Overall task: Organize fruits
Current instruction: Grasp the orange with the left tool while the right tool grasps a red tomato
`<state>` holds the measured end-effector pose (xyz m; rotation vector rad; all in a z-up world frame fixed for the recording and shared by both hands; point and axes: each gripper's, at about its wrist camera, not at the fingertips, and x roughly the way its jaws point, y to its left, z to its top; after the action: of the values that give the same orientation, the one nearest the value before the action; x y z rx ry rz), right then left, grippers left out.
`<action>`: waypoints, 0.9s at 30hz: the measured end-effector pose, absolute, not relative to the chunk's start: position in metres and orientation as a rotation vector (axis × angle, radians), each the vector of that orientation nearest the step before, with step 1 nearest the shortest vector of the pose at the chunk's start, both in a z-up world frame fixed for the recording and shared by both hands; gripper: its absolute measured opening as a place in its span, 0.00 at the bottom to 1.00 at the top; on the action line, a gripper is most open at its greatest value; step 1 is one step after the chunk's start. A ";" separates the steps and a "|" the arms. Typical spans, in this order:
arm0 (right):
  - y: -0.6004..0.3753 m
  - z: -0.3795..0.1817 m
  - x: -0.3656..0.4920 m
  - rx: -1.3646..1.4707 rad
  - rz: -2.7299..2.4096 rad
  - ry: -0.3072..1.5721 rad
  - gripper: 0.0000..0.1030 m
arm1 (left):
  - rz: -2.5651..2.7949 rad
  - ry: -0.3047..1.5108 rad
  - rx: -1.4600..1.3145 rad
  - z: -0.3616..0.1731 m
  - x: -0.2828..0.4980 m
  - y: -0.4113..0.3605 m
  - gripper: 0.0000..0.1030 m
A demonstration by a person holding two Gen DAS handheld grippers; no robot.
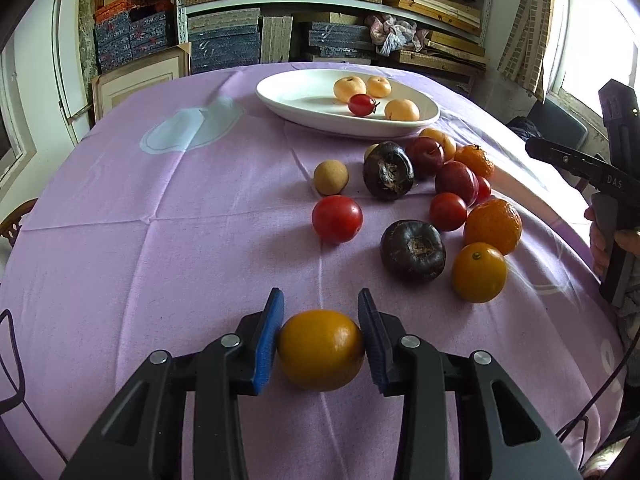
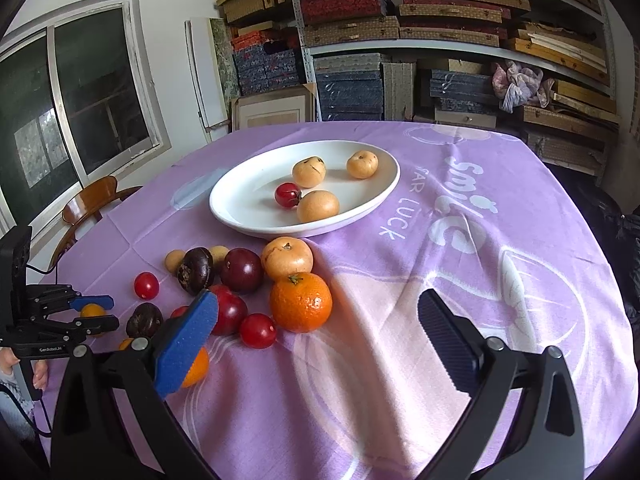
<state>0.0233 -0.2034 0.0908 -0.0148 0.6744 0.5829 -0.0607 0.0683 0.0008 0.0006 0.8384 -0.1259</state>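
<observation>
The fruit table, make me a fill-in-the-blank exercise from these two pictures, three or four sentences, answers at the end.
1. The left claw is shut on a yellow-orange fruit, while the right claw is ____.
2. The white plate holds three tan fruits and ____ red one.
3. The tablecloth is coloured ____.
4. The large orange with green at its stem lies ____ the plate, on the cloth.

Missing words: open; one; purple; outside

lilac cotton tablecloth with white lettering and pale motifs; glossy white oval plate; round yellow-orange fruit between blue-faced pads.
</observation>
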 end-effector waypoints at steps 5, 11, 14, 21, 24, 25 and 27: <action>-0.189 0.089 0.016 -0.109 0.637 0.695 0.95 | -0.133 0.829 -0.036 0.002 -0.063 0.074 0.37; -0.175 0.068 0.022 -0.198 0.627 0.780 0.53 | -0.146 0.832 -0.067 0.003 -0.063 0.079 0.37; -0.174 0.065 0.023 -0.205 0.634 0.780 0.53 | -0.148 0.832 -0.072 0.003 -0.063 0.079 0.37; -0.152 0.054 0.018 -0.270 0.692 0.828 0.25 | -0.150 0.832 -0.066 0.003 -0.062 0.078 0.37; -0.145 0.054 0.023 -0.253 0.698 0.831 0.24 | -0.156 0.841 -0.053 0.002 -0.061 0.076 0.38; -0.142 0.053 0.024 -0.257 0.693 0.833 0.25 | -0.160 0.848 -0.047 0.001 -0.060 0.074 0.38; -0.140 0.052 0.029 -0.246 0.689 0.844 0.27 | -0.162 0.860 -0.028 -0.001 -0.059 0.070 0.38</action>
<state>0.0290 -0.1397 0.0520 -0.2457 0.8439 0.6893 -0.0595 0.0699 -0.0005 -0.0280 0.8603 -0.1620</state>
